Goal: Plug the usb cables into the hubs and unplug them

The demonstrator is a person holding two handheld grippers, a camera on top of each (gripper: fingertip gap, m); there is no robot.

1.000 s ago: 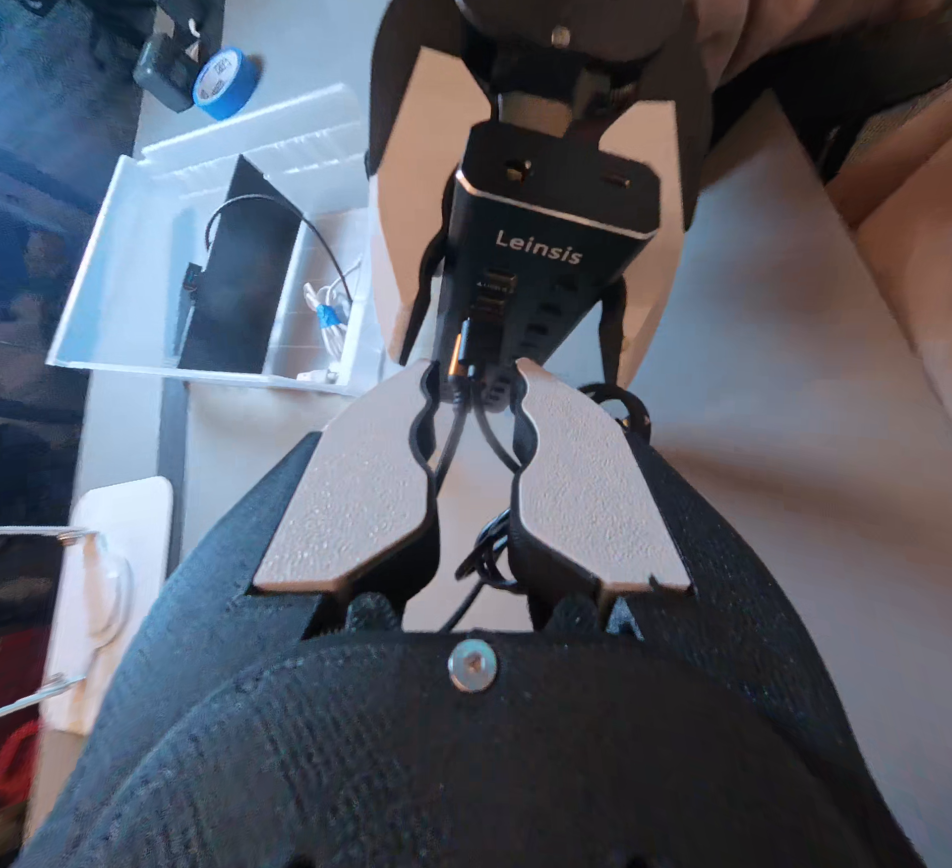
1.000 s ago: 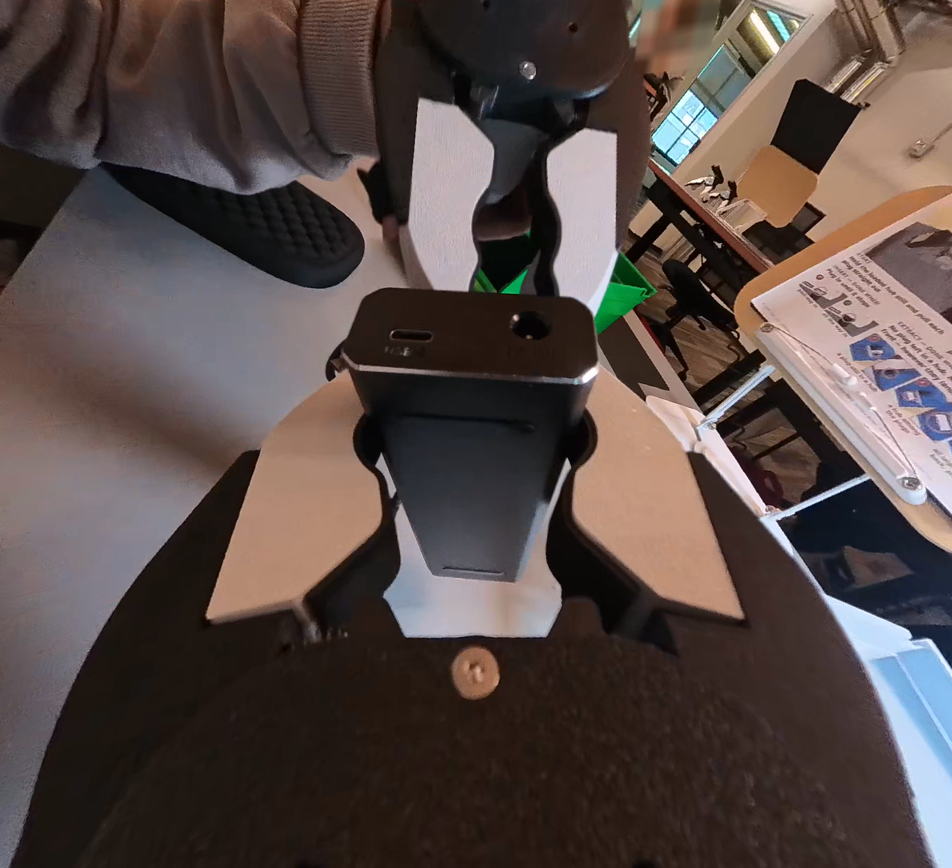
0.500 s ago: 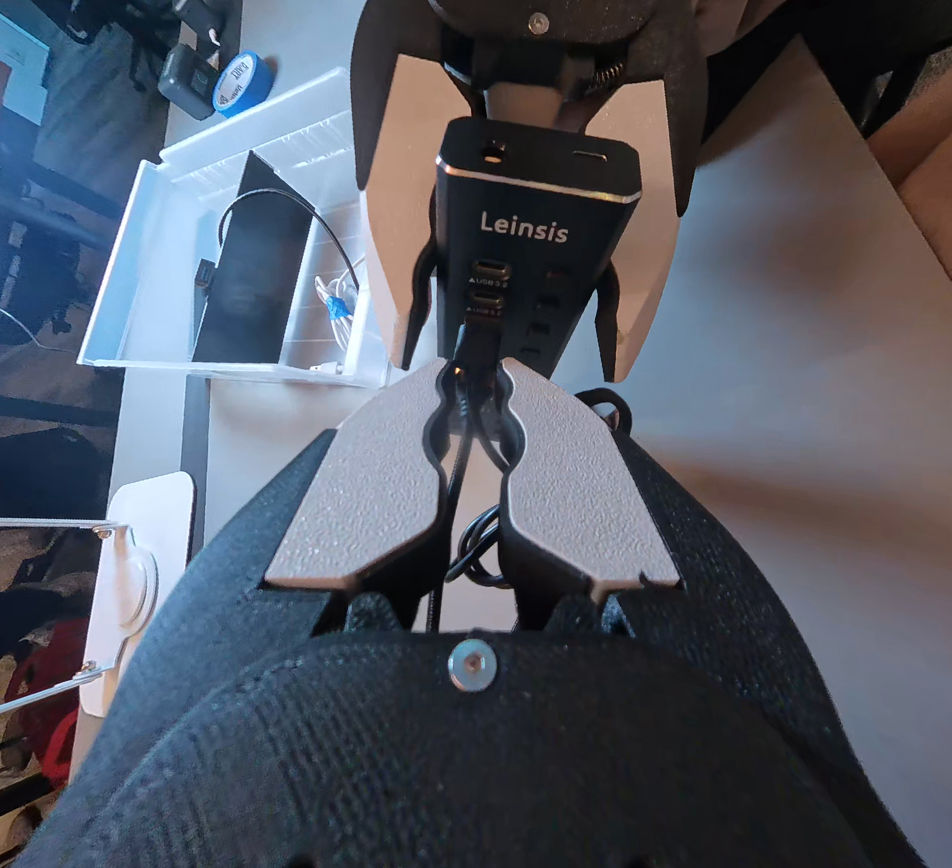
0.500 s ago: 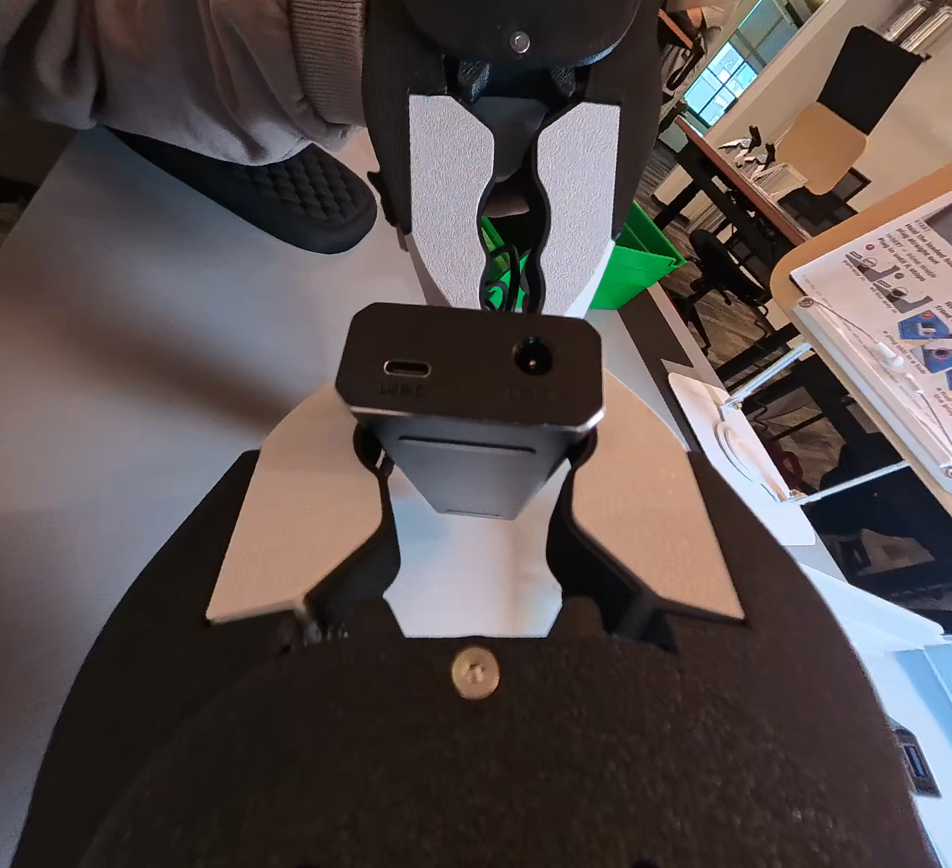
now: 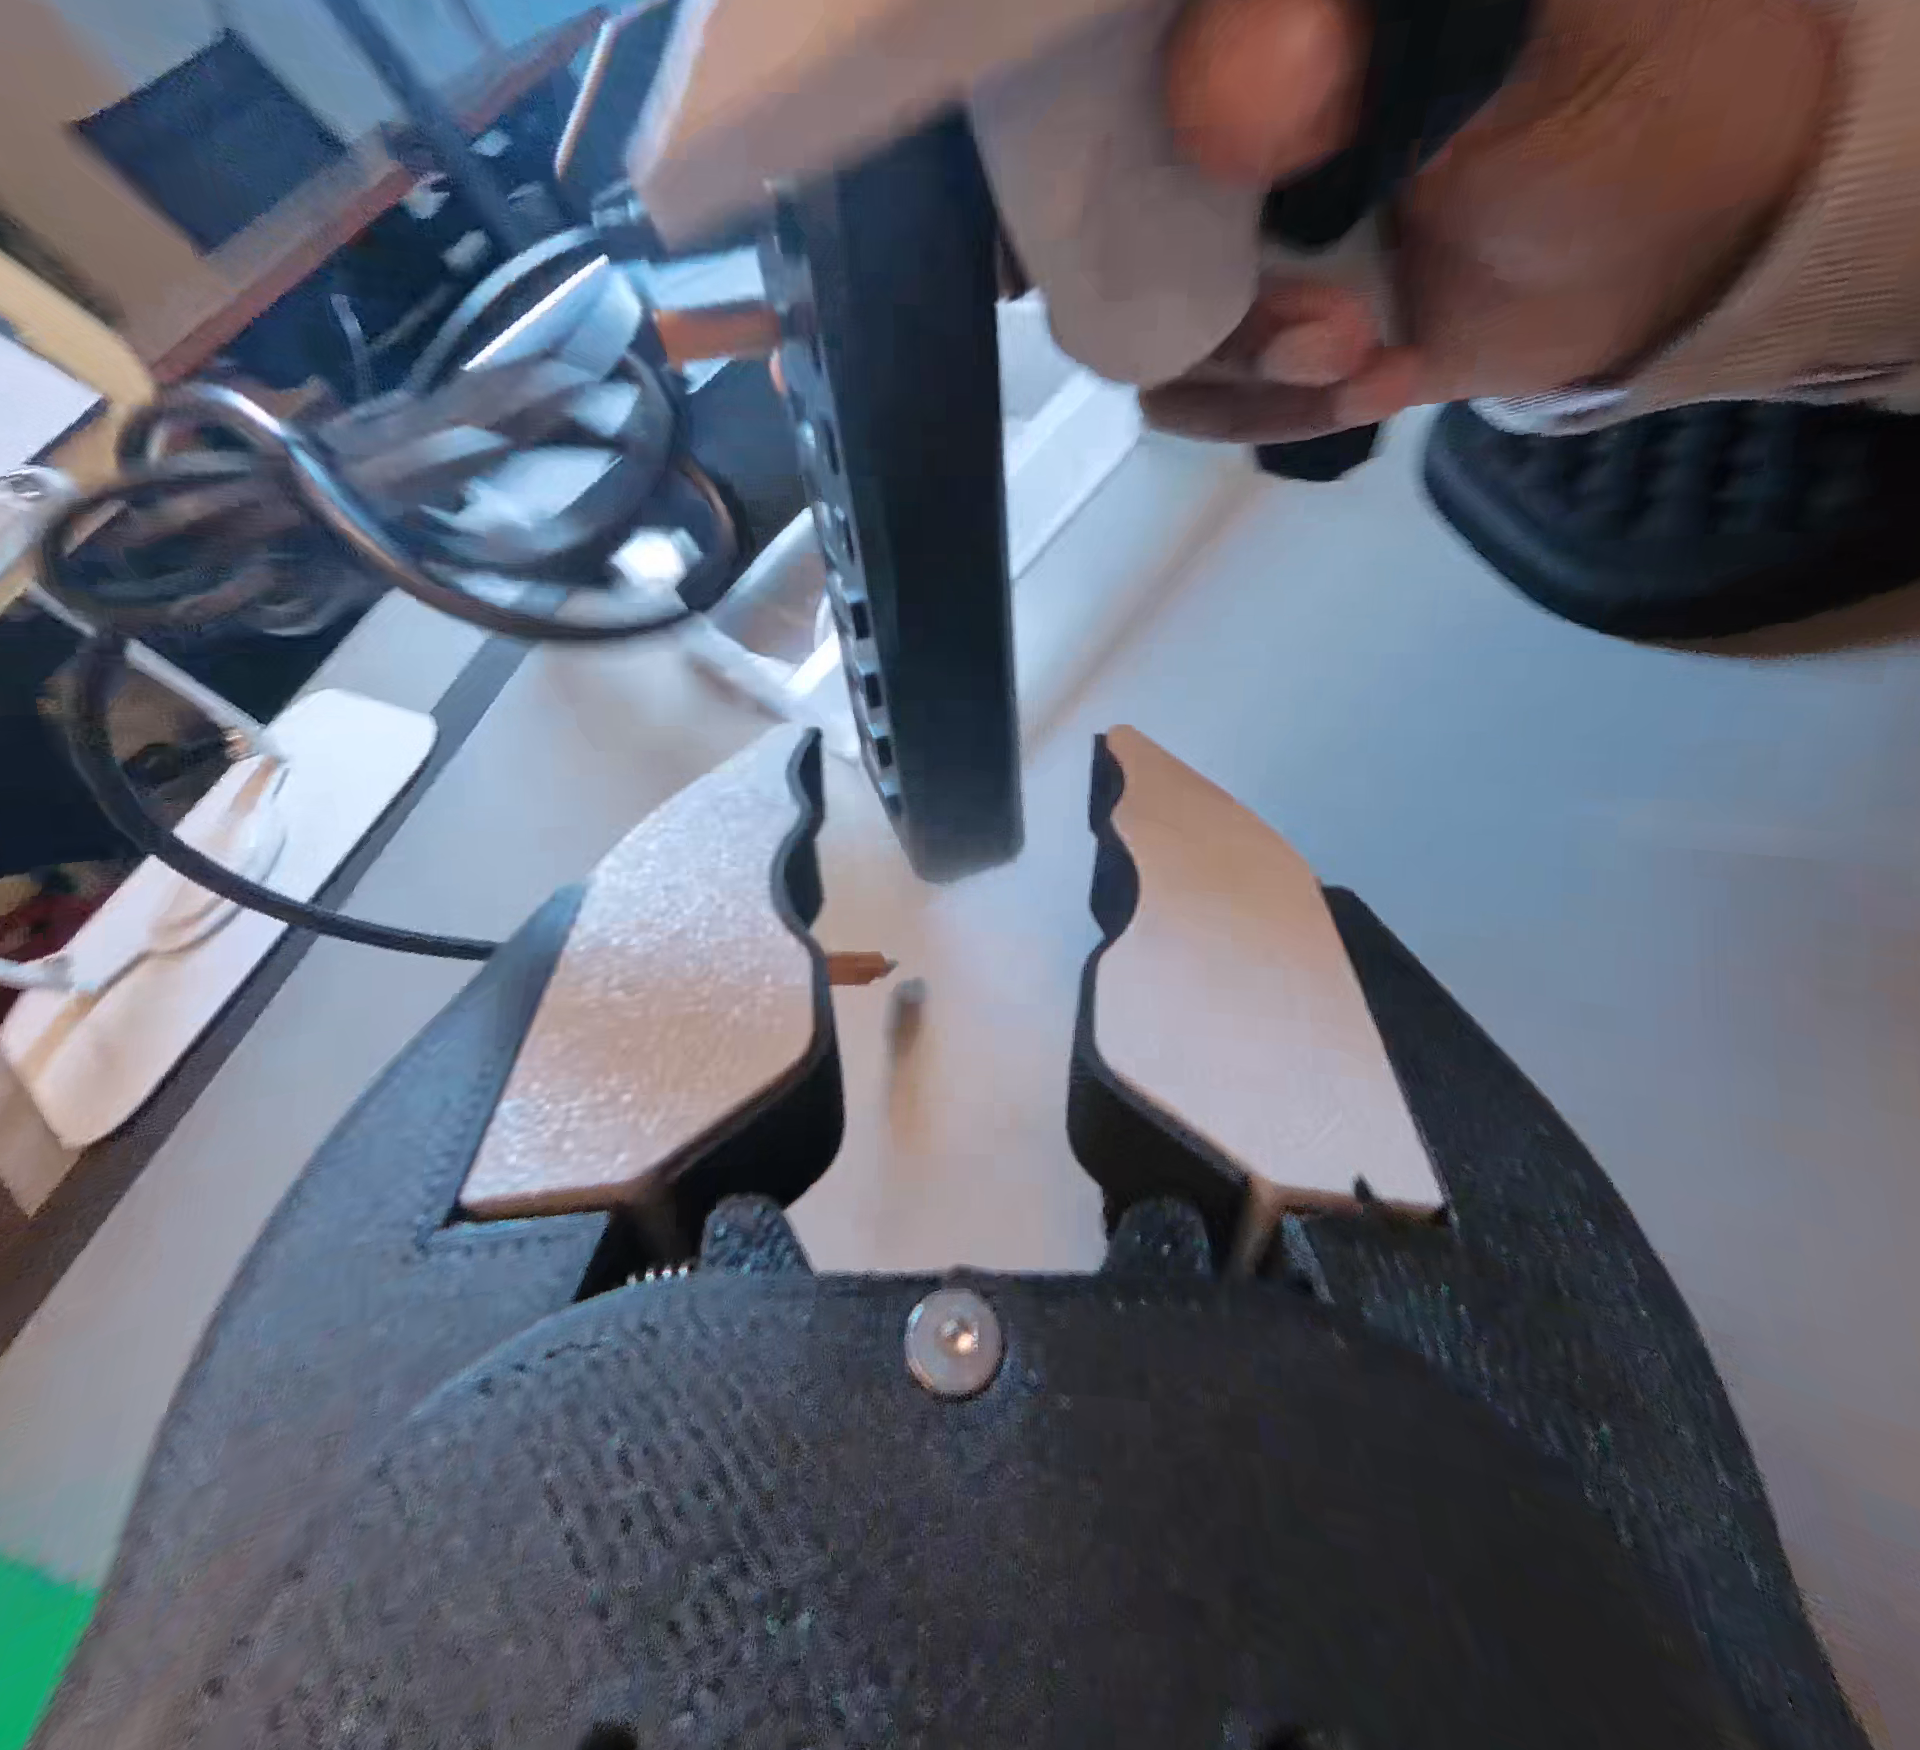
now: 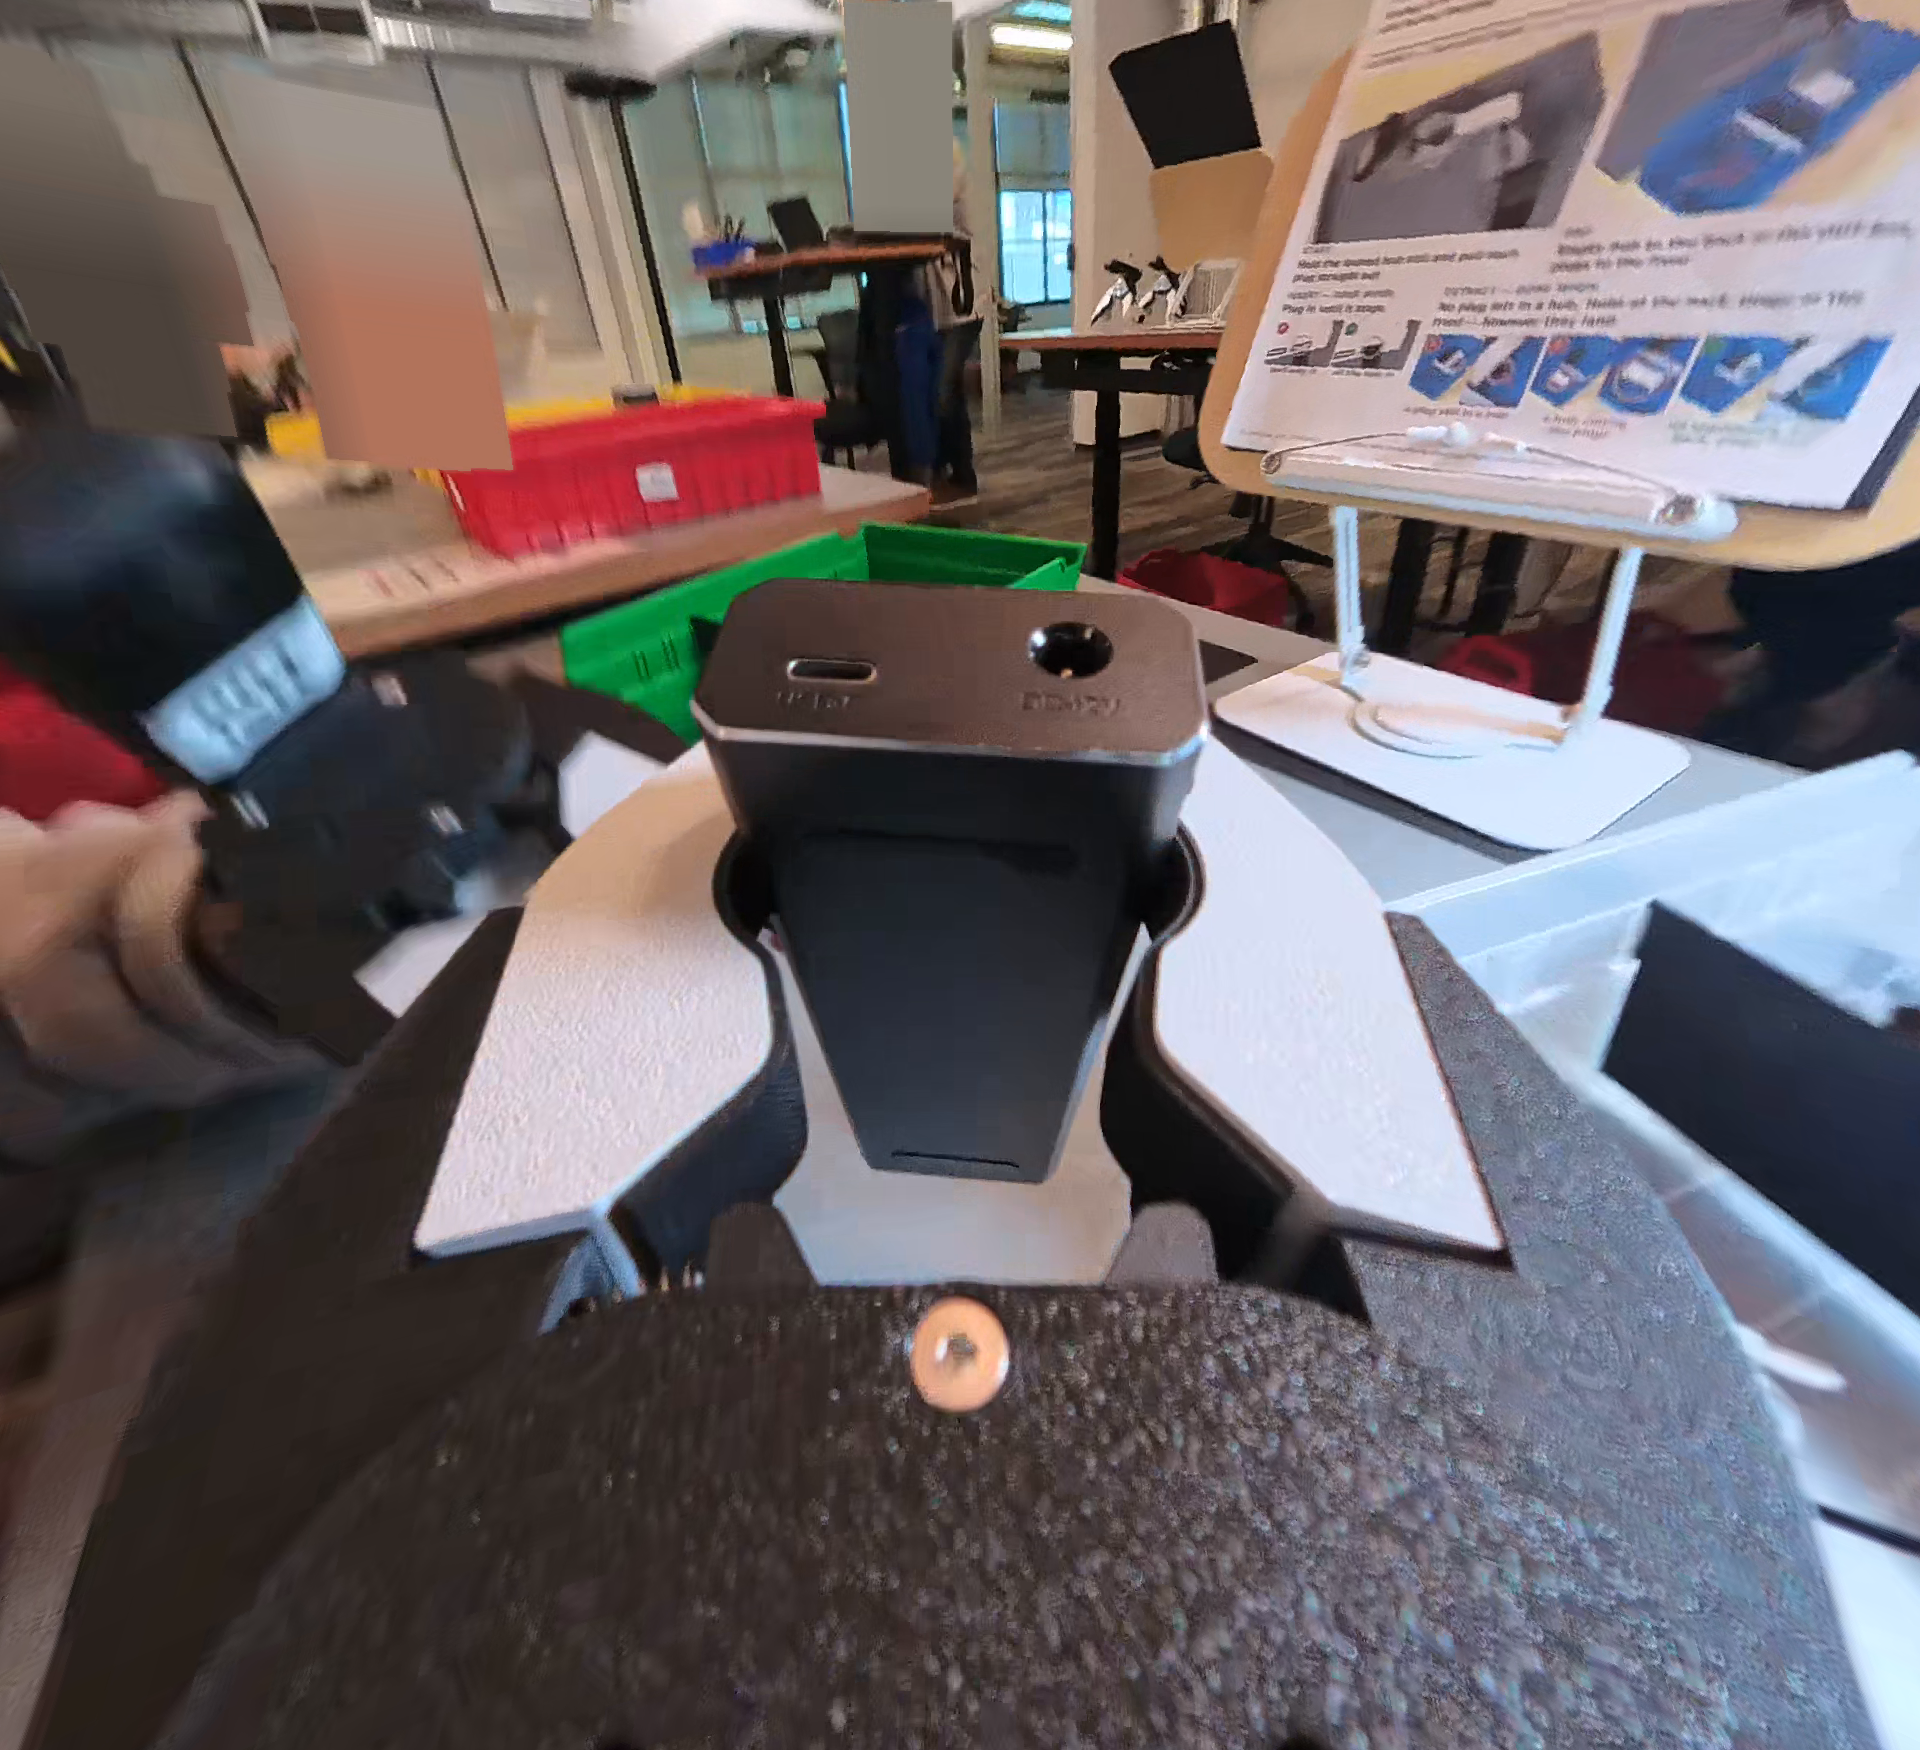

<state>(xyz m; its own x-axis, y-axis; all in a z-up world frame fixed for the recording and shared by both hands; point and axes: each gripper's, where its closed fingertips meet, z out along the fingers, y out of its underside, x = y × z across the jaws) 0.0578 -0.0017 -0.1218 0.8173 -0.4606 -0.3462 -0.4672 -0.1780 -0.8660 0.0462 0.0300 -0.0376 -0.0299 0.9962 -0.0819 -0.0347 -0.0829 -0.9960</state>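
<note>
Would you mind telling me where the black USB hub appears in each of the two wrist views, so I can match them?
Left wrist view: the black USB hub stands upright at centre, seen edge-on, its lower end just ahead of the open left gripper.
Right wrist view: it fills the centre, clamped by the right gripper, port end facing away.
Shared landmark: the white stand base on the table.

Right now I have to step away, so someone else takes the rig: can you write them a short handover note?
Left tool: open, empty, above the pale grey table.
Right tool: shut on the black rectangular USB hub, held upright.
The black USB cable is plugged into the hub's side and hangs looped to the left.
Done: that plug is in.
Left: unplug it; any other cables cannot be judged from here.
</note>
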